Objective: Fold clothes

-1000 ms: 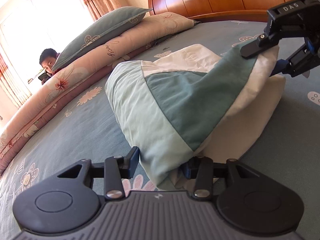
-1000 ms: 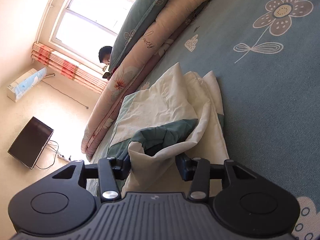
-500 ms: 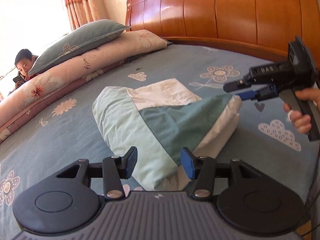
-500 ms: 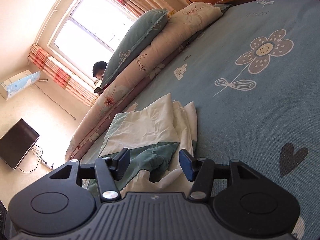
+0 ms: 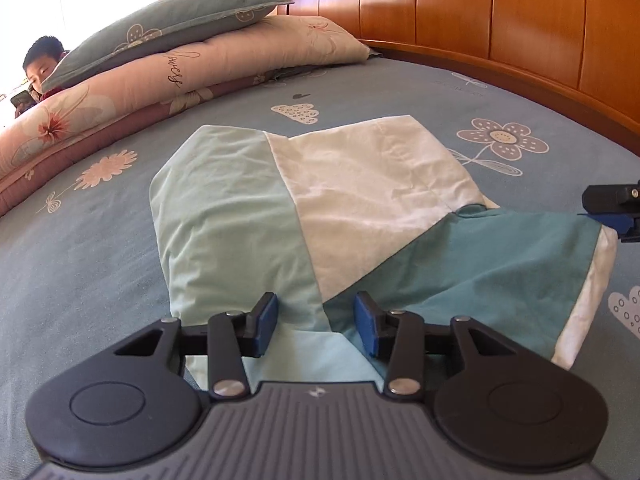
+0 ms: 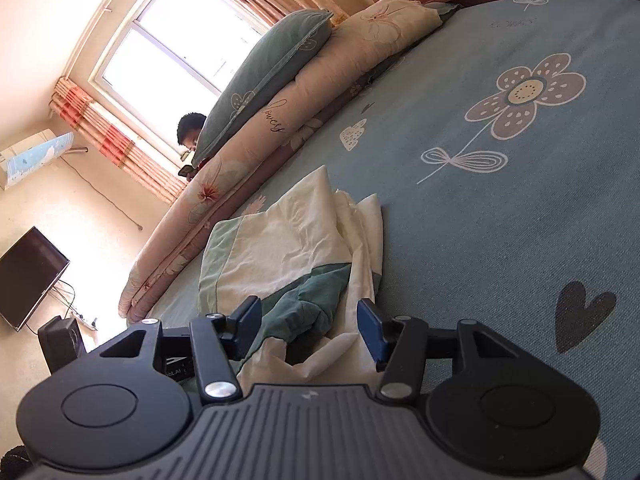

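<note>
A folded garment (image 5: 360, 216) in pale green, white and teal panels lies flat on the blue flowered bed. It also shows in the right wrist view (image 6: 296, 264), bunched in layers. My left gripper (image 5: 316, 326) is open, its blue pads astride the near edge of the cloth without pinching it. My right gripper (image 6: 310, 330) is open over the garment's teal and white corner. The right gripper's tip (image 5: 612, 212) also shows at the right edge of the left wrist view, beside the teal corner.
A rolled floral quilt (image 5: 160, 80) with a grey-green pillow (image 5: 172, 24) on top runs along the bed's far side. A wooden headboard (image 5: 500, 12) stands behind. A person (image 5: 40, 64) sits beyond the quilt. A TV (image 6: 28, 276) and a window (image 6: 172, 44) are on the far wall.
Both grippers have let go of the garment and opened. The raised fold has dropped flat onto the bed. Both grippers have pulled back slightly.
</note>
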The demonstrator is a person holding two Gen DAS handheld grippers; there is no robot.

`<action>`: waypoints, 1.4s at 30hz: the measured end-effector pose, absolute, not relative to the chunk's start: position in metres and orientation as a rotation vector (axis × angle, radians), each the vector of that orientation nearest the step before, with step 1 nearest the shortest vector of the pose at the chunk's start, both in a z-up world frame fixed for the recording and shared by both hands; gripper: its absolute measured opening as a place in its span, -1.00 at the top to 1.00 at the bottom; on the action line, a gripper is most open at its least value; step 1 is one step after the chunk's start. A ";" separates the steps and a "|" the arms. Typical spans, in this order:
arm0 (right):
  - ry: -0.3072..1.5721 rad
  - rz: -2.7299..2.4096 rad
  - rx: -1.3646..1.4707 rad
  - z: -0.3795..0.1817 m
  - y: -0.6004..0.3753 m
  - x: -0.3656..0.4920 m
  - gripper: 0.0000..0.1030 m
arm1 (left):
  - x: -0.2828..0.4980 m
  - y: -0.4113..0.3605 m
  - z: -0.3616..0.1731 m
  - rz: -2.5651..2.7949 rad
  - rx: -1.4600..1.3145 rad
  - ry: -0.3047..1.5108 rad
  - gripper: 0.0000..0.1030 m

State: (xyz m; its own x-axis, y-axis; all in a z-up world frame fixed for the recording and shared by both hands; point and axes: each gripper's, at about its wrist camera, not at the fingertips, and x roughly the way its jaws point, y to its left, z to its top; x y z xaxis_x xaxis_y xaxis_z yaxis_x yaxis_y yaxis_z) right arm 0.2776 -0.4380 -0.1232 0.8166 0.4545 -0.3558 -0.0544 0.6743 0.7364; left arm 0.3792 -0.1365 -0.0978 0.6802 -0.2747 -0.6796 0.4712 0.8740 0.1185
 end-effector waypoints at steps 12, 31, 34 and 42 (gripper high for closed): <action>0.649 0.320 0.618 -0.124 -0.402 0.286 0.46 | 0.379 -0.143 -0.091 -0.416 0.333 0.699 0.18; 0.622 0.232 0.407 -0.127 -0.385 0.284 0.73 | 0.458 -0.172 -0.101 -0.352 0.352 0.749 0.02; 0.632 0.223 0.388 -0.130 -0.382 0.290 0.71 | 0.471 -0.170 -0.110 -0.346 0.308 0.802 0.03; 0.631 0.212 0.424 -0.119 -0.388 0.281 0.53 | 0.488 -0.148 -0.079 -0.407 0.137 0.961 0.05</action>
State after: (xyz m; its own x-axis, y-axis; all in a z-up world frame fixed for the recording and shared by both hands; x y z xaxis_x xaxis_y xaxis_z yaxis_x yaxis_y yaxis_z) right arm 0.2809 -0.3882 -0.1194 0.7900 0.3171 -0.5247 -0.0635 0.8936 0.4444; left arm 0.4880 -0.1482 -0.0792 0.5040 -0.2763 -0.8183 0.3959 0.9160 -0.0654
